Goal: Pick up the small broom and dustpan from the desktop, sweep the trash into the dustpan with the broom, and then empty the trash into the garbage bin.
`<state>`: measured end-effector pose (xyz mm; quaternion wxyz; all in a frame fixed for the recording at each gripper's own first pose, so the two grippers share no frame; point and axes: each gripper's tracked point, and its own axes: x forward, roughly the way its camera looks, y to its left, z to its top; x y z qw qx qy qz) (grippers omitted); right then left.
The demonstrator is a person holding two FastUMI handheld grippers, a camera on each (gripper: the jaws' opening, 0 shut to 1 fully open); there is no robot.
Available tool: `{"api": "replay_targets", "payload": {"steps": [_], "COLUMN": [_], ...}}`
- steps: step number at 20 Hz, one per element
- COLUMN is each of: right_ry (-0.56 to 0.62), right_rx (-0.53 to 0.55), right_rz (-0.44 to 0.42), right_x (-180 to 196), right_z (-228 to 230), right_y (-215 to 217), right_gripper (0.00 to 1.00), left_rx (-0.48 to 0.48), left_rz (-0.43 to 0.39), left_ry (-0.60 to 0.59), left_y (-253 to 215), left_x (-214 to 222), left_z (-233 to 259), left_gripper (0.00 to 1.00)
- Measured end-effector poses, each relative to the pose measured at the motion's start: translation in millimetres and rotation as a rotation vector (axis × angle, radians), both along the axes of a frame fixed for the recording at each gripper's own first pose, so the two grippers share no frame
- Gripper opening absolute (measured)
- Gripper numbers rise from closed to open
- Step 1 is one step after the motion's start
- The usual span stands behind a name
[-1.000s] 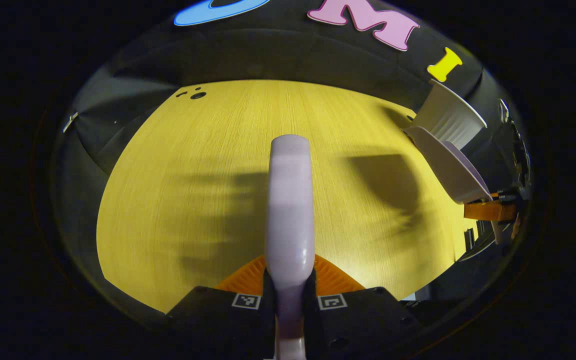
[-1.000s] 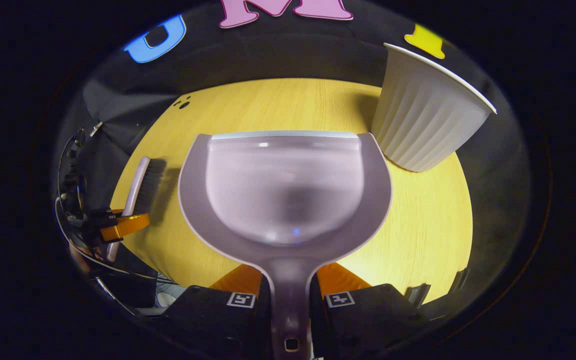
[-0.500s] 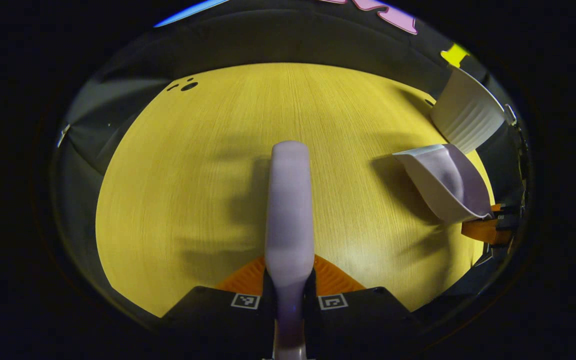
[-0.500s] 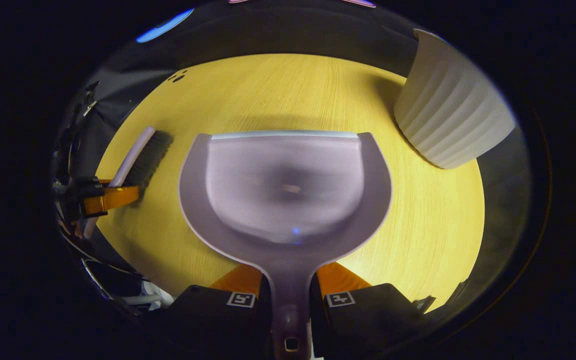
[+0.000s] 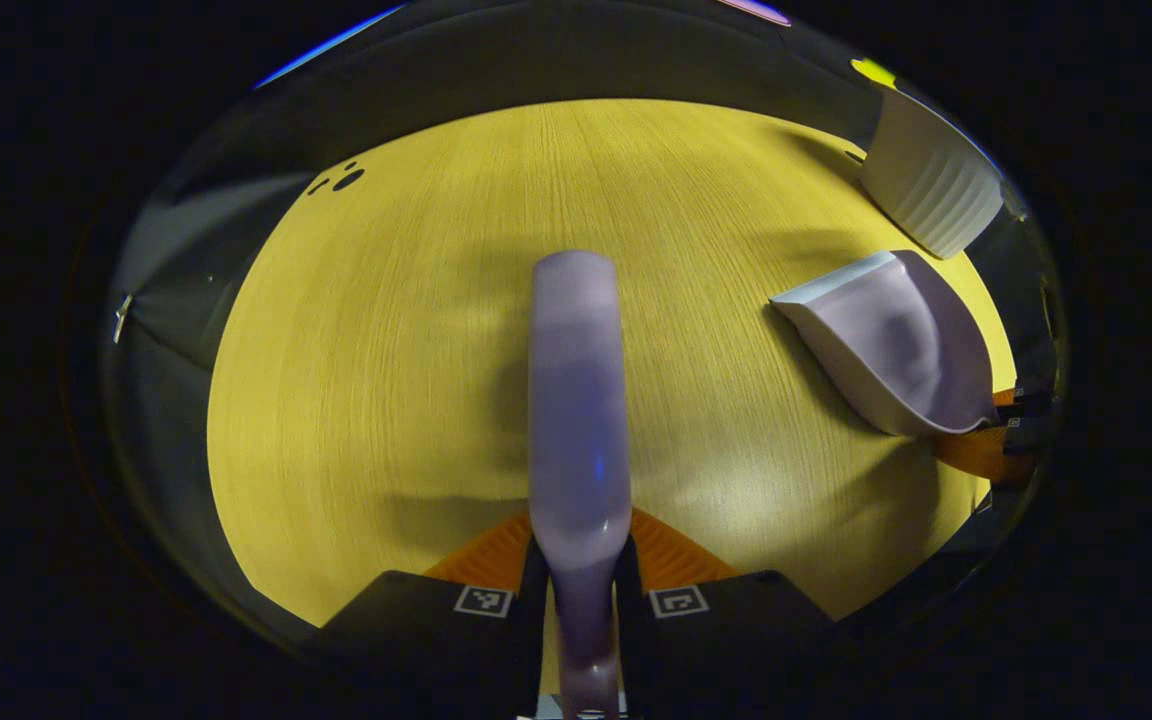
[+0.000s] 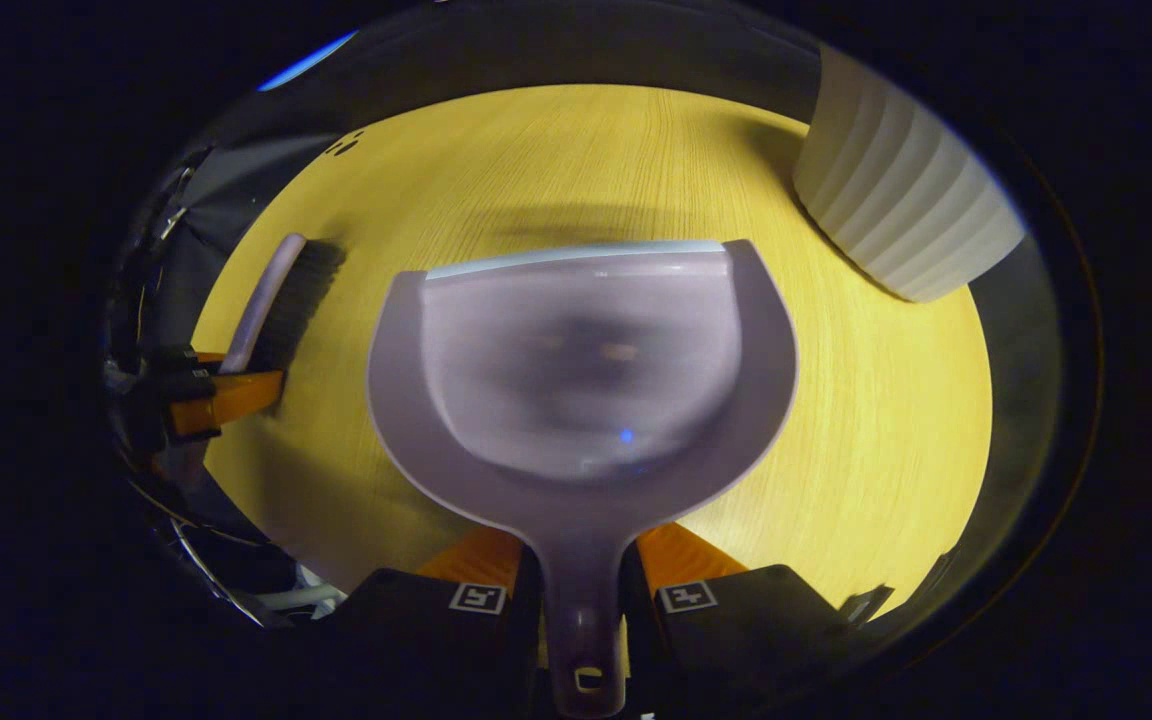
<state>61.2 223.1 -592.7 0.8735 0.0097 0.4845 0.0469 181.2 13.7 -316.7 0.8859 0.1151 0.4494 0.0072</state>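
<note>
In the left gripper view my left gripper (image 5: 581, 585) is shut on the pale lilac broom (image 5: 576, 400), whose back runs straight ahead over the yellow desktop (image 5: 386, 330). The lilac dustpan (image 5: 896, 340) hangs at the right there, held by the other gripper. In the right gripper view my right gripper (image 6: 581, 590) is shut on the dustpan's handle, and the dustpan (image 6: 581, 370) spreads in front, low over the desktop (image 6: 886, 400), its inside bare. The broom (image 6: 281, 295) with dark bristles lies at the left, in the other gripper. No trash shows on the wood.
A white ribbed garbage bin (image 6: 901, 215) stands at the desktop's far right, also the bin (image 5: 926, 185) in the left gripper view. A few small dark holes (image 5: 341, 180) mark the far left of the desktop. Cables hang off the left edge (image 6: 161, 400).
Both grippers have dropped and tipped toward the desktop. The dustpan has come away from the bin toward the near side; the bin has slid toward the upper right of both views.
</note>
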Motion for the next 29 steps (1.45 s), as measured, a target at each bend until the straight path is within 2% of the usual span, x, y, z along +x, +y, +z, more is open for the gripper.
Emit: {"api": "replay_targets", "payload": {"steps": [1,2,3,4,5,6,9,13,18,22,25,29], "right_ry": [-0.002,-0.004,-0.011,-0.026,-0.031,-0.05,-0.122,-0.259,-0.492,-0.704,-0.862,-0.986], "right_rx": [0.009,0.021,0.023,0.035,0.045,0.054,0.065,0.047,-0.006,-0.01,-0.054,-0.085], "right_rz": [0.006,0.013,0.01,0.001,-0.006,-0.018,-0.054,-0.116,-0.144,-0.153,-0.143,-0.096], "right_x": [-1,-1,-1,0,-3,-5,-10,-22,-42,-68,-95,-141], "right_z": [0,1,2,4,8,11,30,74,164,246,304,328], "right_y": [0,1,-3,-5,-6,-7,-8,-21,-39,-36,-31,-20], "right_gripper": [0.35,0.53,0.72,0.9,0.97,1.0,1.0,1.0,1.0,1.0,1.0,0.99], "left_rx": [0.007,0.012,0.005,-0.007,-0.021,-0.033,-0.041,-0.075,-0.061,-0.048,-0.117,-0.164], "left_rz": [0.0,0.004,0.007,0.011,0.022,0.029,0.035,0.003,-0.076,-0.122,-0.133,-0.107], "left_ry": [-0.002,-0.008,-0.022,-0.036,-0.052,-0.064,-0.145,-0.352,-0.674,-0.936,-1.017,-1.049], "left_y": [-1,-2,-4,-6,-7,-9,-6,-14,-23,-33,-44,-43], "left_x": [-1,-1,0,2,1,-2,-7,-21,-67,-131,-178,-225], "left_z": [1,4,8,13,16,22,49,106,193,256,269,268], "left_gripper": [0.36,0.34,0.47,0.64,0.81,0.98,0.98,0.98,0.98,0.97,0.97,0.97]}}
